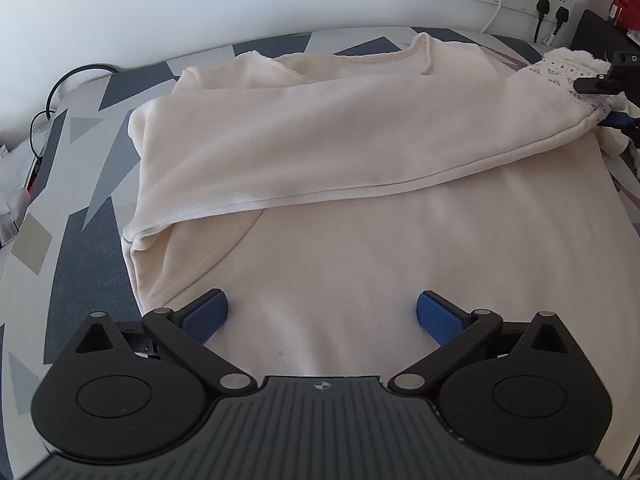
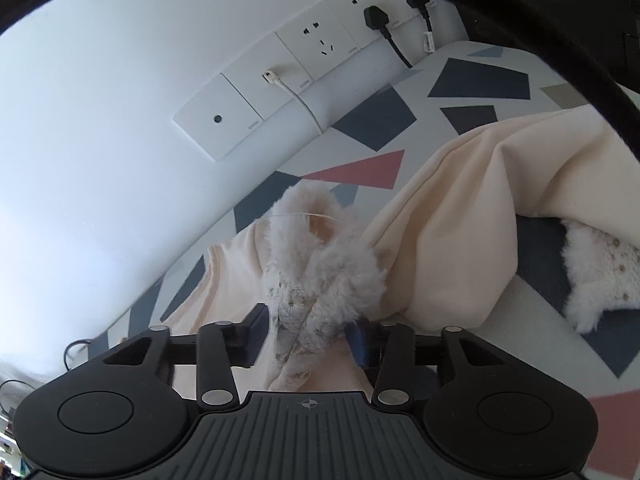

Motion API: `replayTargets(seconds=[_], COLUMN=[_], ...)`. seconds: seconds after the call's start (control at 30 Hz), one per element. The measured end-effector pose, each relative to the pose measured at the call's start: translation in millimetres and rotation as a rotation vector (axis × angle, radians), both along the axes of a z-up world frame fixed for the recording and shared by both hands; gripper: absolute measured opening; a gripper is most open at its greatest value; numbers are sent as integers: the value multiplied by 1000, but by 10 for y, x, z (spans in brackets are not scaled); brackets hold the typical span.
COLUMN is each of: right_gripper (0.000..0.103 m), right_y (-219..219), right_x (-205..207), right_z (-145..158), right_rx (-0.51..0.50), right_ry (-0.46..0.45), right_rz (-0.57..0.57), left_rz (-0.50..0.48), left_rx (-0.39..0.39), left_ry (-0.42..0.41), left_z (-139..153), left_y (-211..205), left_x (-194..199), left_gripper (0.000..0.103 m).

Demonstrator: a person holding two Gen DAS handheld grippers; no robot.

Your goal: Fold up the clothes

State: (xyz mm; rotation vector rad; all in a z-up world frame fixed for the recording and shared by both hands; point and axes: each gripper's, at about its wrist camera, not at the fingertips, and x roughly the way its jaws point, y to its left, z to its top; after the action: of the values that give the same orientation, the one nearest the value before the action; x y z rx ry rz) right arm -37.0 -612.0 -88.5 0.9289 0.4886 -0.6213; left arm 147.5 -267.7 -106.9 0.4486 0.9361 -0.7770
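At the bottom of the left wrist view, the left gripper [image 1: 322,316] is closest. Its two blue fingers [image 1: 206,316] are spread wide apart and hold nothing. They sit low over the bottom part of a cream top [image 1: 360,240], in the lower middle of the frame. I cannot tell if they touch the cloth.

The cream top lies flat on a surface with a cloth cover [image 1: 80,240] of grey, blue and white shapes. One sleeve [image 1: 340,140] is folded across the top, from the left side up to the upper right of the frame. Its fluffy lace cuff [image 1: 560,70] is at the upper right, pinched in the right gripper [image 1: 600,96].

In the right wrist view, the right gripper [image 2: 306,332] is at the bottom middle. Its fingers [image 2: 358,338] are closed tight on that fluffy cuff [image 2: 320,272]. A second fluffy cuff [image 2: 600,280] lies at the right edge, on the cover.

On the white wall [image 2: 100,100] at the upper middle there is a row of sockets [image 2: 288,68]. Two black plugs [image 2: 374,16] and one white cable [image 2: 296,98] are plugged in.
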Motion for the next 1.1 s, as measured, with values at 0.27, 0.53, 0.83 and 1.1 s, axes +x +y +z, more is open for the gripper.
replayTargets(seconds=[0.27,0.53,0.83,1.1], right_gripper=[22,32,19,18], right_y=[-97,-193,-182,-124], right_x=[-8,28,134,175], right_z=[-83,-87,57,300], right_rx=[28,65,-9,-97], right_ry=[-9,-41,-42,-106], right_rz=[-5,-10,31,59], left_rz=[18,22,25,25], left_rx=[7,9,9,7], left_ry=[4,6,7,5], left_z=[8,11,10,7], left_y=[-17,-20,-25,-17], left_x=[-6,-4,-1,-3], left_gripper=[103,103,103,103])
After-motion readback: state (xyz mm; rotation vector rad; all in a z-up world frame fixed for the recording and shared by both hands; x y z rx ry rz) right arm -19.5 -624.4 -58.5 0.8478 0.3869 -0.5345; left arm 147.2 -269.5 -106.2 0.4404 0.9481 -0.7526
